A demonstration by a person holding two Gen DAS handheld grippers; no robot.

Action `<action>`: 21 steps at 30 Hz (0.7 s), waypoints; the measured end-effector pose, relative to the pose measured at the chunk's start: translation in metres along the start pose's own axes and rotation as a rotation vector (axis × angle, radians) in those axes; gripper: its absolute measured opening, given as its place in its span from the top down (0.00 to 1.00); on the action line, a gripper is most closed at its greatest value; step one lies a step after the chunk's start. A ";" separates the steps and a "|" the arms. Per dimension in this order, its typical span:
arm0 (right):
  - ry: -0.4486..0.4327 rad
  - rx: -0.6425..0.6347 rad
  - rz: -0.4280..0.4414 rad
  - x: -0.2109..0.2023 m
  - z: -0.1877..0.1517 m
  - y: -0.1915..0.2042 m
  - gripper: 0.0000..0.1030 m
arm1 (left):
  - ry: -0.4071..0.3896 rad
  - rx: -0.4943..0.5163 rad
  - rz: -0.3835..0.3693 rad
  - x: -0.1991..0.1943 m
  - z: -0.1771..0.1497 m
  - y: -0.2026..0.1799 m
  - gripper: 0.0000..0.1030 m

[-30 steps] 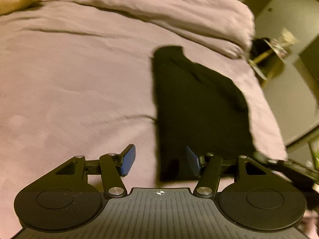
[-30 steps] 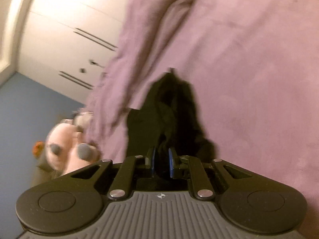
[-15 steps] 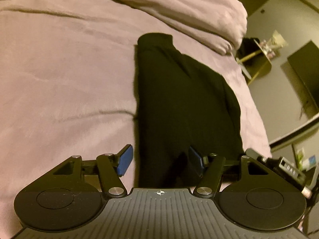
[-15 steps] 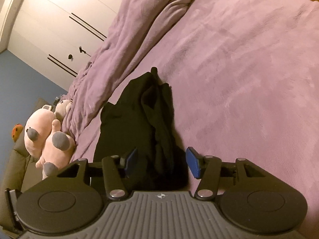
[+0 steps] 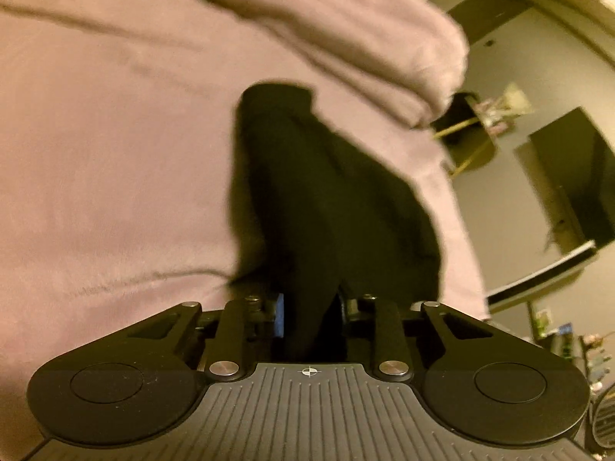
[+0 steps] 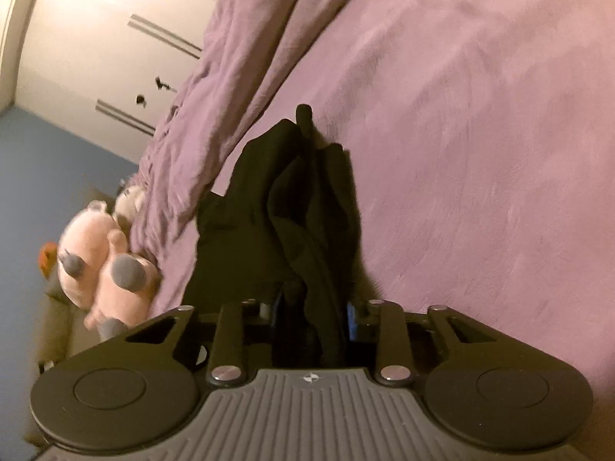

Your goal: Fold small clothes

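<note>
A black garment [image 5: 326, 192] lies in a long folded strip on the purple blanket [image 5: 115, 173]. My left gripper [image 5: 309, 317] is shut on the garment's near end, with black cloth bunched between its blue pads. In the right wrist view the same black garment [image 6: 292, 207] runs away from me over the blanket [image 6: 480, 153]. My right gripper [image 6: 313, 317] is shut on its other end, with the cloth pinched between the pads. The gripped ends look raised a little off the blanket.
A rolled purple duvet [image 5: 326, 19] lies along the far side of the bed. A pink plush toy [image 6: 103, 257] sits beside the bed near a white wardrobe [image 6: 96, 50]. A side table [image 5: 472, 138] and dark furniture [image 5: 576, 176] stand past the bed's edge.
Both grippers were open around the garment's ends half a second ago and have now closed on the cloth. The right gripper had let go and regripped within the last second.
</note>
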State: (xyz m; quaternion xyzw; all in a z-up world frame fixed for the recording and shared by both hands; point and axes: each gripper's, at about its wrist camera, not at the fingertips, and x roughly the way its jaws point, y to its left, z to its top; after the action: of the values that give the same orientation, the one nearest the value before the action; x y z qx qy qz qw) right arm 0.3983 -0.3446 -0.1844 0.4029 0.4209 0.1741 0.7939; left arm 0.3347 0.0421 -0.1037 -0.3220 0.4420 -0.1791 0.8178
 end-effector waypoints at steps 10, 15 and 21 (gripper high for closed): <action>0.211 -0.156 0.079 0.003 -0.088 0.051 0.73 | 0.033 0.078 0.239 -0.113 -0.059 0.029 0.68; 0.146 -0.312 -0.027 -0.027 -0.127 0.072 0.44 | -0.002 0.055 0.239 -0.139 -0.091 0.034 0.50; 0.148 -0.289 -0.070 -0.042 -0.139 0.067 0.44 | 0.025 0.001 0.205 -0.121 -0.110 0.040 0.48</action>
State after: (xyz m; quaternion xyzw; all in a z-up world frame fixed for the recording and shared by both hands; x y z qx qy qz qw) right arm 0.2652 -0.2605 -0.1541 0.2557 0.4624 0.2343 0.8161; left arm 0.1774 0.1008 -0.1020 -0.2722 0.4826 -0.0985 0.8266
